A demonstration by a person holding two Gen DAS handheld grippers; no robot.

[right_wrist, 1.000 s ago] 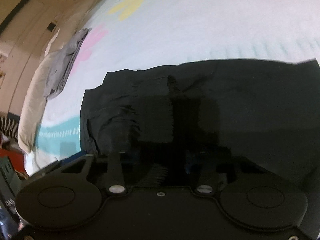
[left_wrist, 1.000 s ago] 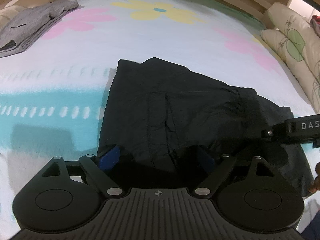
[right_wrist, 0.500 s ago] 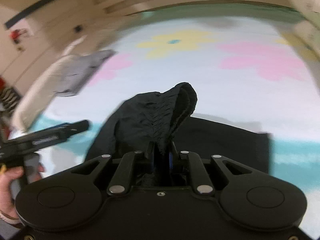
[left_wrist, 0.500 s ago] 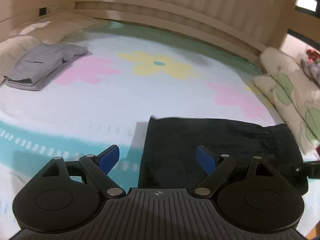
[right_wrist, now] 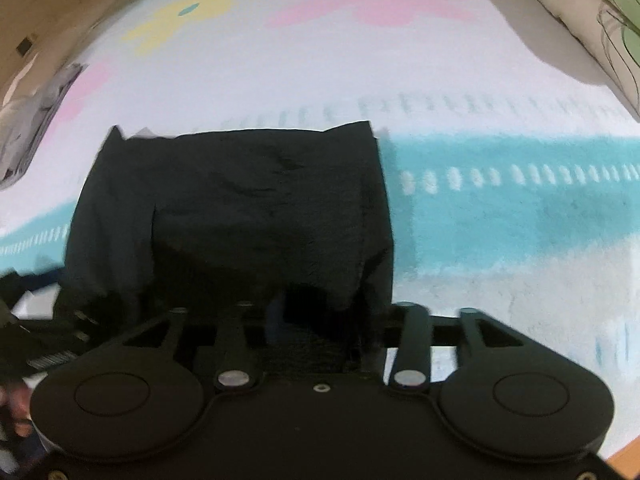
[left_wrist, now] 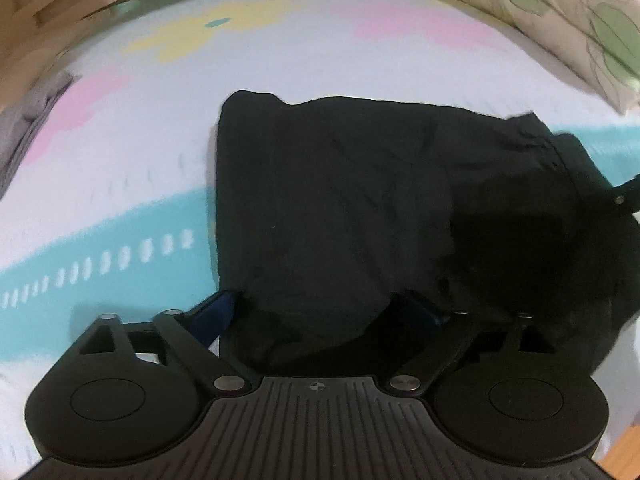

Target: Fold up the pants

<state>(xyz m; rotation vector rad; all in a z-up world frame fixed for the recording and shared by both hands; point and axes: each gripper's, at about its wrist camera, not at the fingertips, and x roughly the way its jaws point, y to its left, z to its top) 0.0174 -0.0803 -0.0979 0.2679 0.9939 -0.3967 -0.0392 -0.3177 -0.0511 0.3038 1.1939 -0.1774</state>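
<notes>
The black pants (left_wrist: 360,200) lie folded into a rough rectangle on the flowered bed sheet (left_wrist: 320,60). My left gripper (left_wrist: 320,314) hangs over their near edge, jaws wide and still opening, with cloth lying between the blue pads (left_wrist: 216,312). In the right wrist view the pants (right_wrist: 248,208) show a folded-over top layer. My right gripper (right_wrist: 320,320) stands at their near right corner, jaws opening, dark cloth loose between the fingers. The right gripper's tip (left_wrist: 624,196) shows at the left view's right edge.
A folded grey garment (left_wrist: 28,136) lies at the far left of the bed. Leaf-print pillows (left_wrist: 580,20) line the far right. A wooden bed frame (left_wrist: 60,4) runs behind. A hand (right_wrist: 16,412) holding the left gripper shows low on the left.
The right gripper, shut on a lifted fold of the pants half a second ago, has laid it down and spread its jaws. The left gripper swung back over the pants' near edge.
</notes>
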